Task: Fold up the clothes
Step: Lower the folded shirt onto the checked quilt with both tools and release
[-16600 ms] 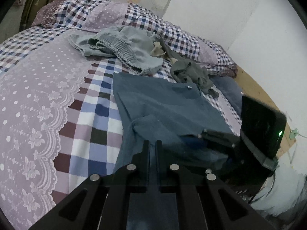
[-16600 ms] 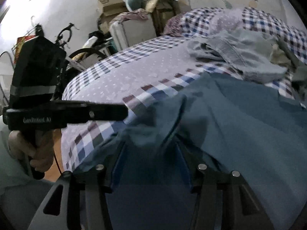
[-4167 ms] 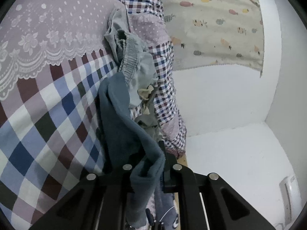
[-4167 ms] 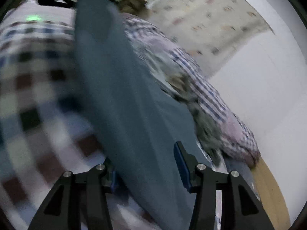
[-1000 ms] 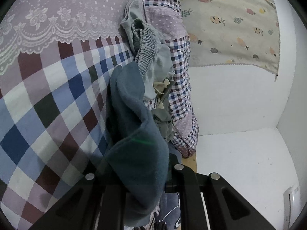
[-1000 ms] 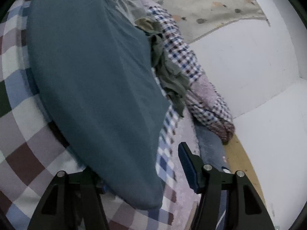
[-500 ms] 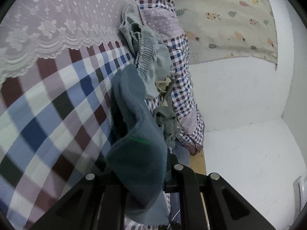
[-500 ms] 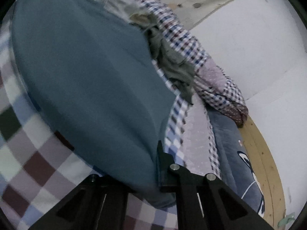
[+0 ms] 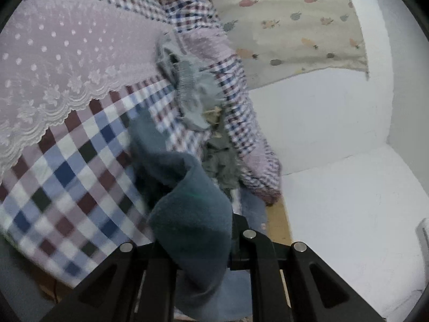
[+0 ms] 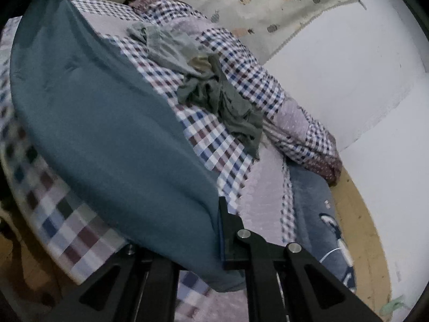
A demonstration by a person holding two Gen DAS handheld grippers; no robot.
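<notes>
Since one second ago, our right gripper [image 10: 214, 230] has closed on the near edge of the teal garment [image 10: 107, 123], where before its jaws stood wide apart around that edge, and both of our grippers have gone up, so that more of the wall and the far side of the bed comes into view. We now hold the teal garment with both grippers: our left gripper [image 9: 198, 244] has its jaws narrow and pinches a bunched corner of the cloth, which hangs down over the fingers, and our right gripper is shut on the opposite edge. Between the two grips the garment is stretched above the checked bedsheet [image 9: 69, 177], lifted on our side, with its far part near the bed surface. Behind it, near the checked pillows [image 10: 268, 86], lie a light grey garment [image 10: 166, 45] and a dark olive garment [image 10: 230, 104], crumpled and touching each other. A fruit-print cloth [image 9: 295, 21] hangs on the white wall.
</notes>
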